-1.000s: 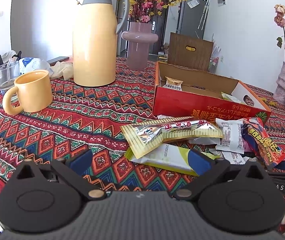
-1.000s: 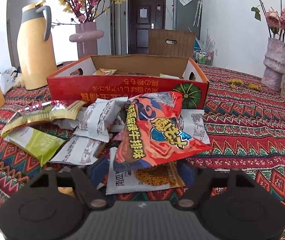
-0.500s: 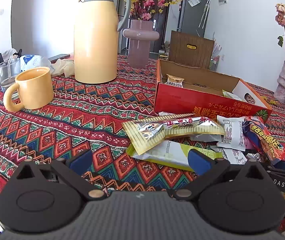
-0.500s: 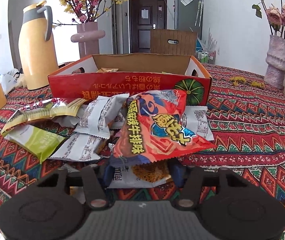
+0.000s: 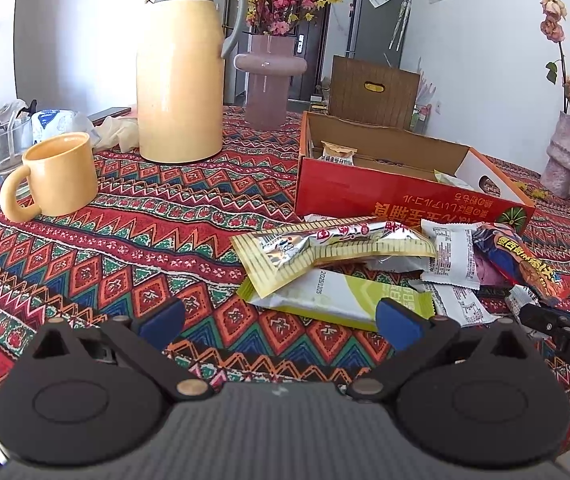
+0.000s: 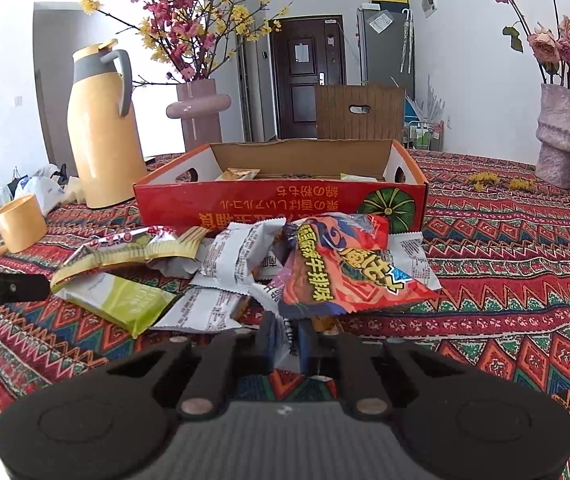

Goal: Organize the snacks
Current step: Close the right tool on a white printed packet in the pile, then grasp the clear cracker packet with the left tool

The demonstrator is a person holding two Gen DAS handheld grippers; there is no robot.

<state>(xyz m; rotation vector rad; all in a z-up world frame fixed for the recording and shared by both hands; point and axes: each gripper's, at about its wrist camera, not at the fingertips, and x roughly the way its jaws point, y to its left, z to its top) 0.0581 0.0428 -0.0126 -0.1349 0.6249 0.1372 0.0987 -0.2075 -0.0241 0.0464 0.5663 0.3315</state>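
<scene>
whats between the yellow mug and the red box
Only bare patterned tablecloth lies between the yellow mug and the red box; the left wrist view shows it best.

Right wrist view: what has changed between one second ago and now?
The right tongs went from wide open to shut on the white packet under the red snack bag, whose near edge now looks slightly raised. The left tongs stayed open. The red box and other snacks kept their places.

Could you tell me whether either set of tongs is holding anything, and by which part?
The right tongs pinch a white snack packet by its near edge, under the red bag. The left tongs hold nothing.
</scene>
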